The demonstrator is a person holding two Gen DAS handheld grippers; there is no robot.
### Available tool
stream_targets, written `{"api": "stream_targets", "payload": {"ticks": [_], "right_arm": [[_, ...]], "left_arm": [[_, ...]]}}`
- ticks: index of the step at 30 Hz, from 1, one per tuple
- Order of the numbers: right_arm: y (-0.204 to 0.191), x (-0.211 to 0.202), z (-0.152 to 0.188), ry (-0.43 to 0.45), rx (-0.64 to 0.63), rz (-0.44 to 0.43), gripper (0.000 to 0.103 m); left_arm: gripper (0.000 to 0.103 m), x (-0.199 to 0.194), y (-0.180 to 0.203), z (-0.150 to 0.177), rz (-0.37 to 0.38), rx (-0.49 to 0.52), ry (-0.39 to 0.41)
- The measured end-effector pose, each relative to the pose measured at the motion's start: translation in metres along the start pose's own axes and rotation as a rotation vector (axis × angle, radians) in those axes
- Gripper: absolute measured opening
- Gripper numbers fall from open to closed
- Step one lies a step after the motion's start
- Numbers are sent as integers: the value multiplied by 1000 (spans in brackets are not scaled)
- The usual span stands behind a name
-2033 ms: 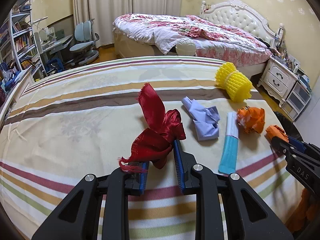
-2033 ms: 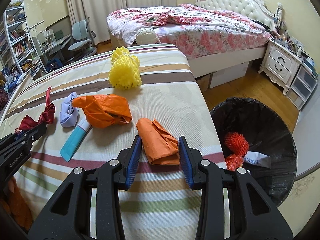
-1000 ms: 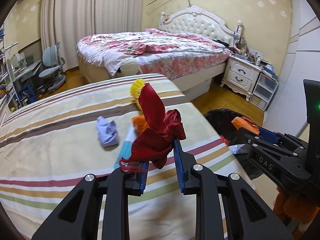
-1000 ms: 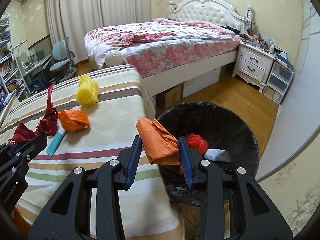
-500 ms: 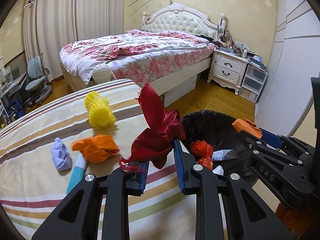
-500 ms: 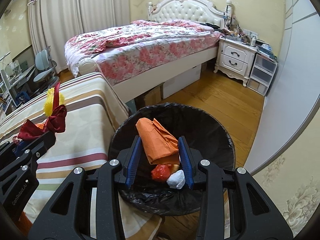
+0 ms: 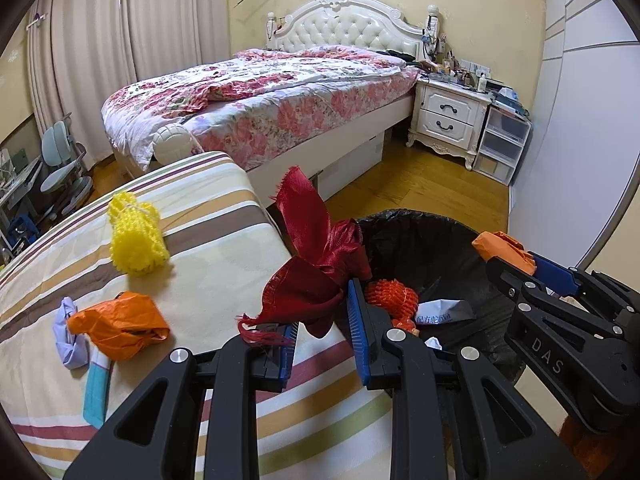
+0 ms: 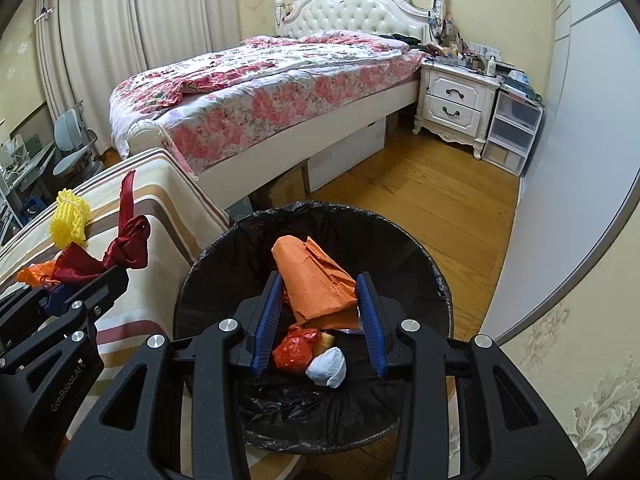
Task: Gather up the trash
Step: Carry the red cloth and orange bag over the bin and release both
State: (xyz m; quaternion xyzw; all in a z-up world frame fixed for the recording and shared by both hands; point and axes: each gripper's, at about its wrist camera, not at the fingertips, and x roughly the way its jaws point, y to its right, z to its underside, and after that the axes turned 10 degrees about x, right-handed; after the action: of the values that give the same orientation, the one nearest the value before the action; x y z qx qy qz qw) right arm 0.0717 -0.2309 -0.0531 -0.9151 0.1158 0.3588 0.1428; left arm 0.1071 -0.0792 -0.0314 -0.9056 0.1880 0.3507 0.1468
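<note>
My left gripper (image 7: 322, 312) is shut on a red satin bow (image 7: 320, 264) and holds it over the table's right edge, beside the bin. My right gripper (image 8: 318, 300) is shut on a folded orange paper packet (image 8: 316, 276) and holds it above the mouth of the black-lined trash bin (image 8: 420, 256). The bin (image 7: 432, 240) holds red netting (image 7: 390, 294), white paper and other scraps. The left gripper with the bow (image 8: 128, 240) shows at the left of the right wrist view. The right gripper with the packet (image 7: 504, 250) shows at the right of the left wrist view.
On the striped tablecloth (image 7: 224, 240) lie a yellow foam net (image 7: 136, 236), a crumpled orange bag (image 7: 120, 324), a lilac wad (image 7: 68, 336) and a teal strip (image 7: 96, 388). A flowered bed (image 7: 280, 92), a white nightstand (image 7: 452, 120) and wooden floor (image 8: 440, 192) lie beyond.
Both grippers have swung right from the table to the bin, keeping their loads. The right one now hangs lower over the bin's opening.
</note>
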Motion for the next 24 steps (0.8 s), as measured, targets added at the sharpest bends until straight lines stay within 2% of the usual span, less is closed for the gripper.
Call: {"api": "stream_targets", "payload": {"ticks": [24], "right_arm": [[22, 22, -9, -21, 40, 14, 37]], "left_arm": [[25, 23, 22, -14, 15, 52, -24]]}}
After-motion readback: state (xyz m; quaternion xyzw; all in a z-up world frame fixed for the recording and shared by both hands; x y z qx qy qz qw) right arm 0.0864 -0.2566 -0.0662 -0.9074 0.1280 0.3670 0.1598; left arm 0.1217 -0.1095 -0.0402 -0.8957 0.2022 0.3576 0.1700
